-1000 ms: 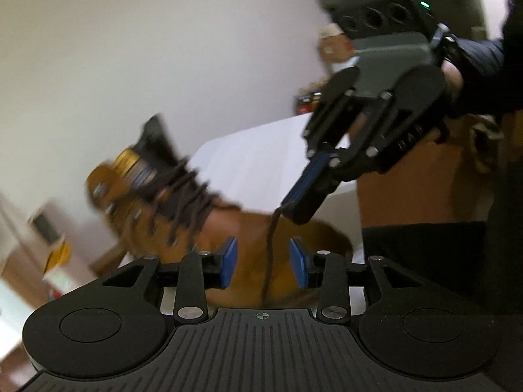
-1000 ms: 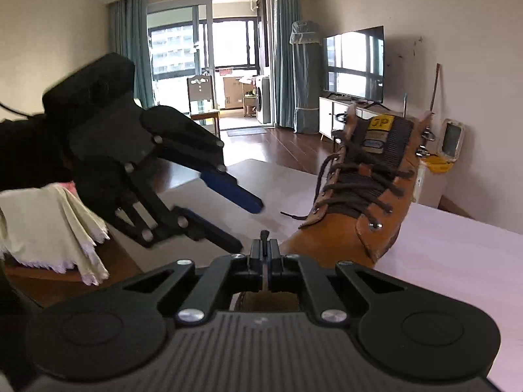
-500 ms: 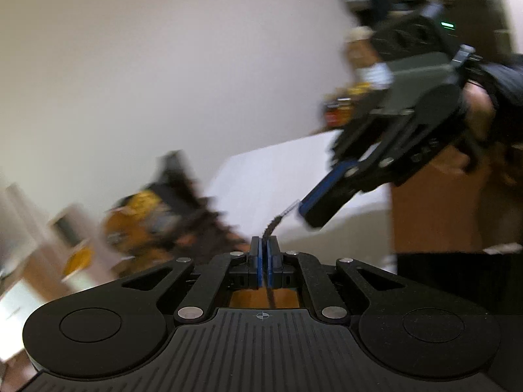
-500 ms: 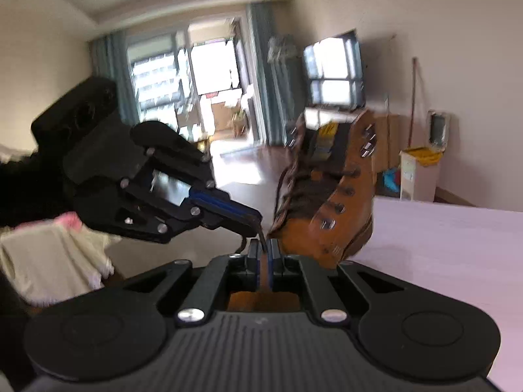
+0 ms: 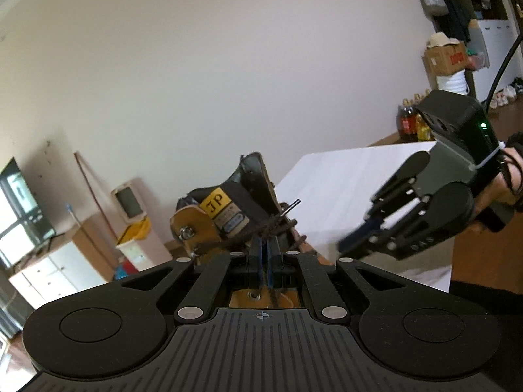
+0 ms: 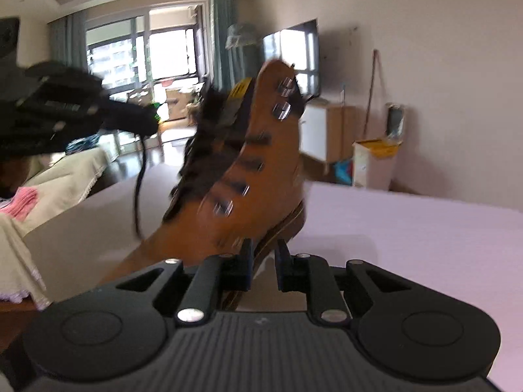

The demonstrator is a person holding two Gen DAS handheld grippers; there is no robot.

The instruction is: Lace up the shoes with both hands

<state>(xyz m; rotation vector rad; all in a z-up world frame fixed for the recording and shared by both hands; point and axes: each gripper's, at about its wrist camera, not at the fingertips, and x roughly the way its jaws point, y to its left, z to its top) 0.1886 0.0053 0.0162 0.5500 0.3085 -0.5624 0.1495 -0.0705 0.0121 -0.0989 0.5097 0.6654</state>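
The left gripper (image 5: pixel 264 254) sat low in the centre of its own view, jaws pressed together on a dark lace (image 6: pixel 139 176). The right gripper (image 6: pixel 263 263) had just been opening, jaws slightly apart with nothing gripped, a hand (image 5: pixel 500 192) behind it at right.

L tool (image 5: pixel 264 254): pads stood apart a sec ago w/ the lace (image 6: pixel 139 176) hanging between; now they're pinched tight on the lace end, dark cord running from its tip down to the boot (image 6: pixel 242 176). R tool (image 6: pixel 263 268): was clamped on that same lace end; its jaws have just been opening, nothing between the pads now, lace handed over. R tool has also dropped lower & pulled off to the side of L tool, tips now near the boot's sole by the worktop (image 6: pixel 408 228). Boot looms closer & tilted in R view, blurred.
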